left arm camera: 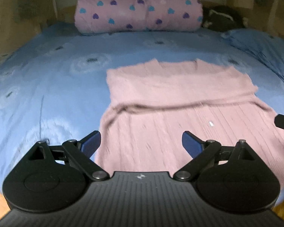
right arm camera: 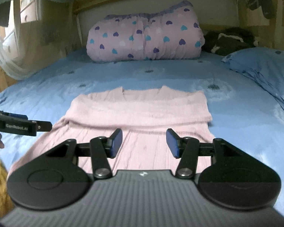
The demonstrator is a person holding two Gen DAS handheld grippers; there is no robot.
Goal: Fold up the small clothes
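Two grippers: both hang above the near part of a pink garment point(left arm camera: 179, 102) spread on the bed point(left arm camera: 47, 75).
Left gripper point(left arm camera: 141, 144): released, jaws wide apart, nothing between them, only pink knit showing beneath the gap.
Right gripper point(right arm camera: 144, 142): also released, jaws standing partly apart and empty; the cloth lies below them, not pinched.
Garment: flat on the blue sheet in the middle of the bed, neckline pointing toward the headboard, the far half doubled over itself so a soft ridge crosses it from side to side.
Stage, as I judge it: one fold is laid, and neither gripper has hold of the near hem for the next one.
Bedding: a rolled pink quilt with hearts point(right arm camera: 143, 36) sits well beyond the garment at the head of the bed; a blue pillow point(right arm camera: 261, 64) lies off to the right, apart from it.
Risk one: the knit looks limp, so a pinch taking only the top layer could drag the laid fold open.
Risk two: a gripper closing too deep might catch the blue sheet with the hem and pull it up.
Risk three: if the two lift unevenly, the fold may land skewed, one corner trailing.
Blur: the left wrist view is smeared, so fine wrinkles there are hard to read.
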